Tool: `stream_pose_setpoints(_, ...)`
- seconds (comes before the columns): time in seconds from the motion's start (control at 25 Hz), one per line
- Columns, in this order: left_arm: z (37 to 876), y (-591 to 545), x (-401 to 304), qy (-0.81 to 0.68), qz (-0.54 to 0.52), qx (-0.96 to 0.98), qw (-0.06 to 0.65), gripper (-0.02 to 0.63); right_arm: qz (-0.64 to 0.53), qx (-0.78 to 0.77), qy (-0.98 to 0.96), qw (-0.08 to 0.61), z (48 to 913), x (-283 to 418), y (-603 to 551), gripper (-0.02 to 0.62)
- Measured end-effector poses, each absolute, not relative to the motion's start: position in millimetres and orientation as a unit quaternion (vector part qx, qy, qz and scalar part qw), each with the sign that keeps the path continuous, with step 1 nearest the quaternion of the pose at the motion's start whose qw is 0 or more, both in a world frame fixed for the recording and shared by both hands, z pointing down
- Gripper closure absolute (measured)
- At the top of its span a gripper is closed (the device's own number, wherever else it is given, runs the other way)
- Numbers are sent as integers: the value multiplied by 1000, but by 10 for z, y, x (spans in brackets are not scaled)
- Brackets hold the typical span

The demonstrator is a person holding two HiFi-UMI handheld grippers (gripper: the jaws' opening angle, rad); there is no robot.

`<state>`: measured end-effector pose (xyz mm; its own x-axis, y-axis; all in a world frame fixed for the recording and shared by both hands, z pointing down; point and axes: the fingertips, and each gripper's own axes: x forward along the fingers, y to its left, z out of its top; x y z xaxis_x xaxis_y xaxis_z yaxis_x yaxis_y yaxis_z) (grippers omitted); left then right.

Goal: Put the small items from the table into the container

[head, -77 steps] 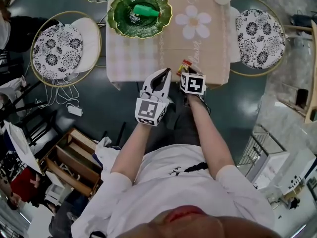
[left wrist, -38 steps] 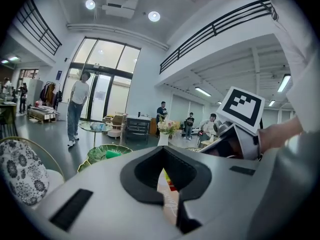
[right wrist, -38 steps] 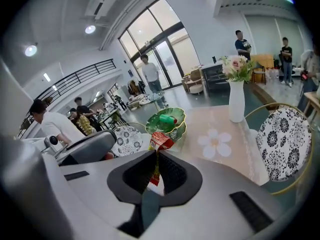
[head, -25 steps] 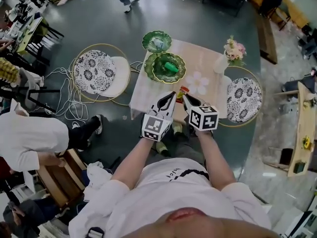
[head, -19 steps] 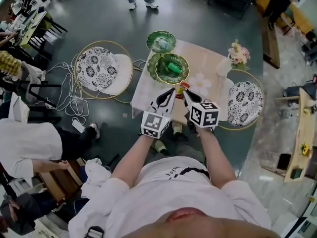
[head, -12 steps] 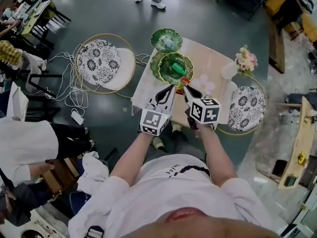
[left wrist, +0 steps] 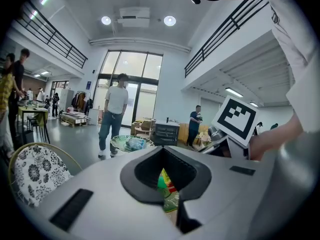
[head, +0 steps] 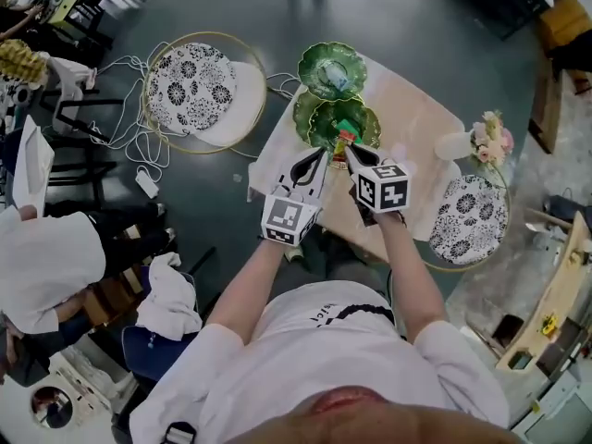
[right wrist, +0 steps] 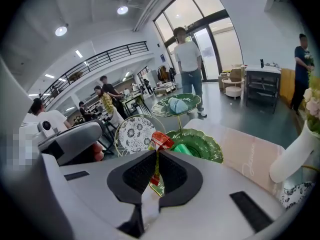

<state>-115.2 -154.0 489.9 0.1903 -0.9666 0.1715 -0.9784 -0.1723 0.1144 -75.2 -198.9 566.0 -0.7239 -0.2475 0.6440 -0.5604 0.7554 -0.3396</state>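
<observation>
My right gripper (head: 350,152) is shut on a small red and yellow packet (head: 343,142). It holds the packet at the near rim of a green leaf-shaped dish (head: 363,114) on the table (head: 416,118). In the right gripper view the packet (right wrist: 160,140) sticks up between the jaws (right wrist: 156,159), with the dish (right wrist: 206,145) and a green item (right wrist: 184,149) in it just beyond. My left gripper (head: 319,155) is beside the right one, shut and empty. Through the left gripper's (left wrist: 167,184) narrow slit I see the packet and the dish.
A second green dish (head: 331,68) with a pale blue item stands on a stem behind the first. A white vase of flowers (head: 476,141) is on the table's right side. Floral-cushioned chairs (head: 192,89) (head: 474,218) flank the table. People stand farther off.
Both grippers have moved forward over the table, the right one carrying the packet from the near table edge up to the green dish. The jaws have not changed.
</observation>
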Motion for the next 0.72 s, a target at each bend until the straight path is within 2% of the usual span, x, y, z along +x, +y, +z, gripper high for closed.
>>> stream_pose_setpoints(0.72, 5393, -1856, -1408, -669, 47, 727, 149, 598, 237, 135, -881, 386, 6433, -1094, -2086, 560)
